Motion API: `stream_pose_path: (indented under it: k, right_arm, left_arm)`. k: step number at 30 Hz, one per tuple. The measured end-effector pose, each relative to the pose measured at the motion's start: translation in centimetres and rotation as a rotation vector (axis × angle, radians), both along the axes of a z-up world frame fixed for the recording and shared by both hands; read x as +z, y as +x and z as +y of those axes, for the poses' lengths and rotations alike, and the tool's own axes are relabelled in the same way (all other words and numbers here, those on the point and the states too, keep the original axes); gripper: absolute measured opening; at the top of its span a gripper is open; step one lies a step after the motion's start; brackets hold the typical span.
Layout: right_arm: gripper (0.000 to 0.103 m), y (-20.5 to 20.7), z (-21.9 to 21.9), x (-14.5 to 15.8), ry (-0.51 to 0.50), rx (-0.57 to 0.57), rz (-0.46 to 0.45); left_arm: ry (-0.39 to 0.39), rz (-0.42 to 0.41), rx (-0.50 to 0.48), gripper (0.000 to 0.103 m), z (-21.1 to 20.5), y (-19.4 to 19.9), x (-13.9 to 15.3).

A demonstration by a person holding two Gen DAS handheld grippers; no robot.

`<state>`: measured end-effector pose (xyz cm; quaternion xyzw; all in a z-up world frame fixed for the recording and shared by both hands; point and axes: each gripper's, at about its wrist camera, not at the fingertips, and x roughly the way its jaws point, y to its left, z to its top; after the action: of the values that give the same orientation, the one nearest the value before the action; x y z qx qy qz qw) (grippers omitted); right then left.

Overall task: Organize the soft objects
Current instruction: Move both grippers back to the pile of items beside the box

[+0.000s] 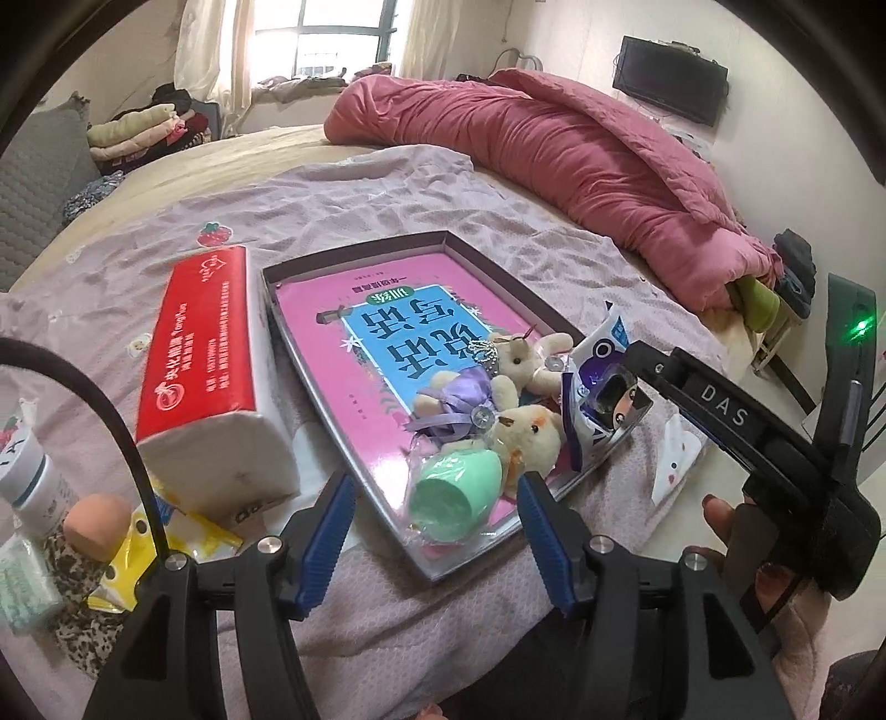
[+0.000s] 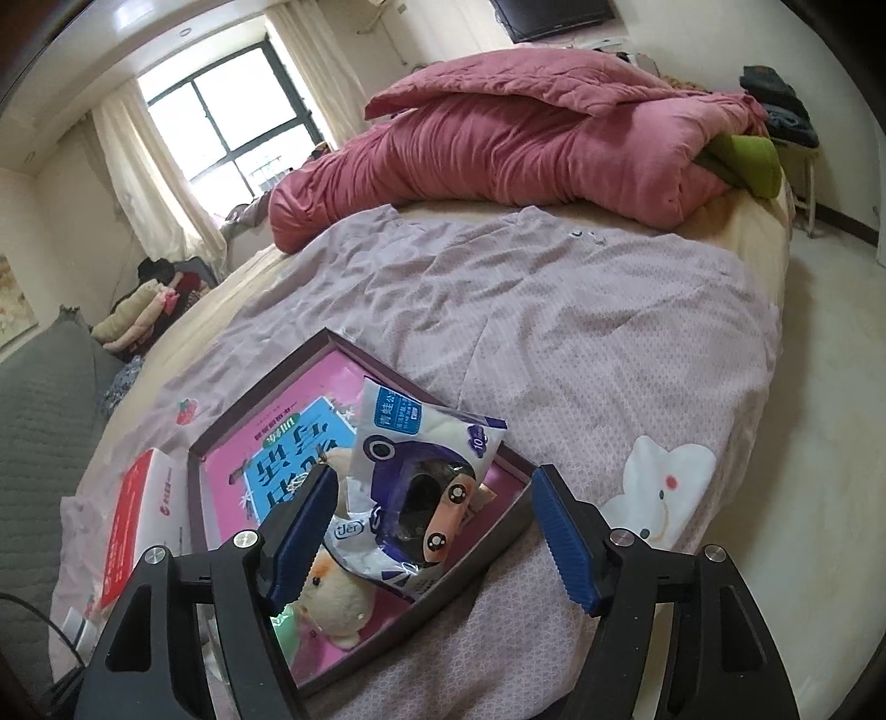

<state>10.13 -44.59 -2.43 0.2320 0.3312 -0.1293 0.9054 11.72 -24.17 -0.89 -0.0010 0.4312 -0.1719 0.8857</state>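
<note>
Both tongs [image 1: 432, 531] [image 2: 434, 531] wide apart, empty.

Left wrist view: mounted behind blue-padded fingers, tilted steeply down and close over the near end of a shallow tray [image 1: 443, 239] on a bed, facing along the tray toward a window [image 1: 338, 39] at the far wall. Red tissue pack [image 1: 202, 354] left of the tray; other handheld gripper [image 1: 637, 363] entering at the tray's right corner. Right wrist view: set to the right of the tray [image 2: 512, 518], also angled down, a little less steeply perhaps, facing across its right corner toward the same window [image 2: 238, 116]. Shared by both: the tray with its pink book [image 1: 382, 354], the printed pouch [image 2: 421, 487], the rolled pink quilt [image 2: 526, 160] beyond the tray, and the lilac sheet [image 2: 554, 332] beneath it.
</note>
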Motion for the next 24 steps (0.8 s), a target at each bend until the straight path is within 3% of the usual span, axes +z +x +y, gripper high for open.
stream_pose_path:
  k: [11,24]
  right_arm:
    - [0.074,-1.7,1.5,2.2,-0.091,0.0,-0.054]
    - [0.074,-3.1,6.3,4.9,-0.127,0.139,-0.108]
  left_arm:
    - [-0.02,-0.029,0.025,0.061,2.7,-2.5,1.9]
    - [-0.056,-0.045,0.148,0.061,9.7,-4.7,4.3]
